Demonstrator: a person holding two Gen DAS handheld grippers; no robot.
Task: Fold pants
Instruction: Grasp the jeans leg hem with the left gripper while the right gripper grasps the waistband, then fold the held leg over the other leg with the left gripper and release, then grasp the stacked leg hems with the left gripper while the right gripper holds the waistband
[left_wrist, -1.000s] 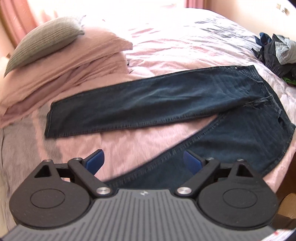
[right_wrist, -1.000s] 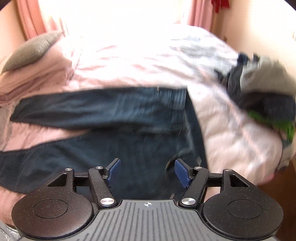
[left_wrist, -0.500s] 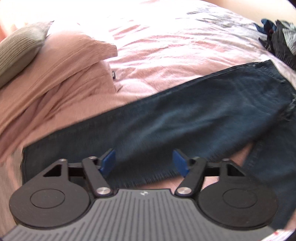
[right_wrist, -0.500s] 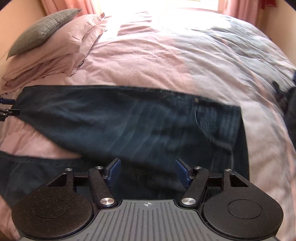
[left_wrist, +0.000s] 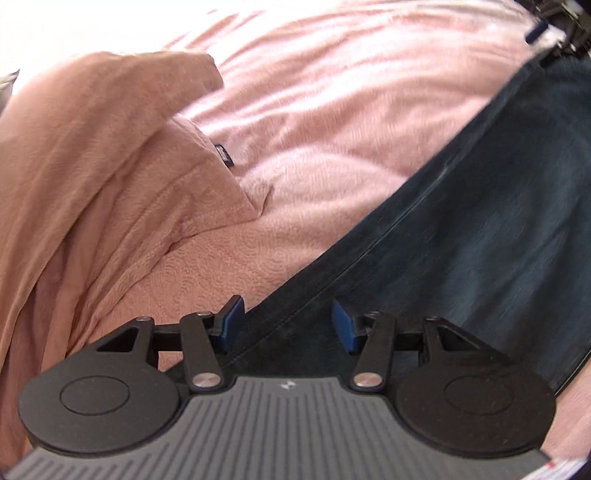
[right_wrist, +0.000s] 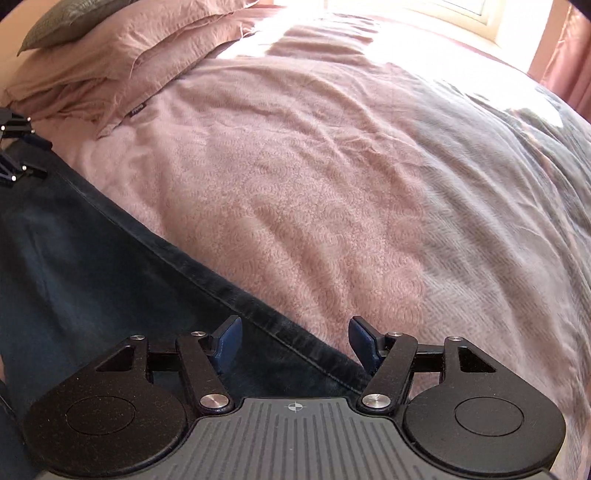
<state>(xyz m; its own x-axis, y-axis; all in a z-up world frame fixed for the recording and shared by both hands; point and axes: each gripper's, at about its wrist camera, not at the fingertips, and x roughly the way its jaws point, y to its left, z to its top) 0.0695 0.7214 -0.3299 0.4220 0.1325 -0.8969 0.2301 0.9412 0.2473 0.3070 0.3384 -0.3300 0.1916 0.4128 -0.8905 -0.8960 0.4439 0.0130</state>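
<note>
Dark blue jeans (left_wrist: 480, 240) lie flat on a pink bedspread (left_wrist: 332, 110). My left gripper (left_wrist: 288, 323) hangs low over the far seam edge of the jeans. Its jaws are closing, with that edge between them and the pads clear of the cloth. My right gripper (right_wrist: 295, 339) is open over the same far edge of the jeans (right_wrist: 92, 277), further along, with the seam running between its fingers. The left gripper (right_wrist: 18, 151) shows at the left rim of the right wrist view. The right gripper (left_wrist: 554, 26) shows at the top right of the left wrist view.
Pink pillows (left_wrist: 92, 166) are stacked just left of the jeans' end. In the right wrist view the pillows (right_wrist: 110, 62) carry a grey cushion (right_wrist: 62, 22). The bedspread (right_wrist: 332, 184) stretches far beyond the jeans towards a bright window.
Both grippers have dropped and moved forward from above the spread jeans to their far edge. The left jaws have narrowed. The right jaws kept their width.
</note>
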